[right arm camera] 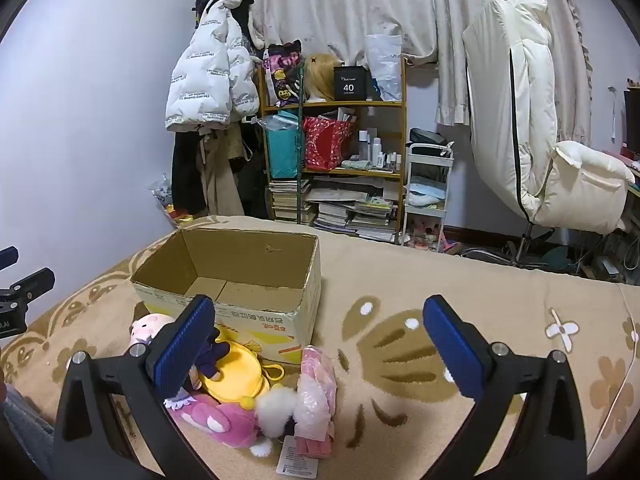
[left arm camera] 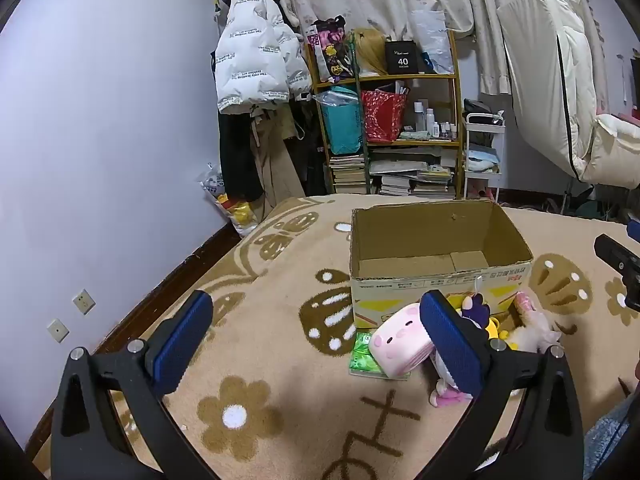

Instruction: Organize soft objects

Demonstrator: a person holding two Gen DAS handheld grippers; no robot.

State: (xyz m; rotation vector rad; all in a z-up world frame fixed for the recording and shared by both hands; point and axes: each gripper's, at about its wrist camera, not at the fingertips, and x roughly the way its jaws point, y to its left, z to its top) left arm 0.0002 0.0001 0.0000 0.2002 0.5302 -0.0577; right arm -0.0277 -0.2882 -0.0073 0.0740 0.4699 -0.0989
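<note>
My left gripper (left arm camera: 316, 344) and right gripper (right arm camera: 320, 348) look alike: matte black angled arms with triangular cut-outs, silver round screws at the joints, and fingers faced with ribbed blue pads (left arm camera: 184, 344). A grey-blue sleeve (left arm camera: 608, 440) shows at the lower edge.

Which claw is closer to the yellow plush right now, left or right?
Right, probably. The yellow plush lies just beyond the right claw's left finger, partly behind it. The left claw hangs open off to the plush's left, with the pink square plush in between.
</note>
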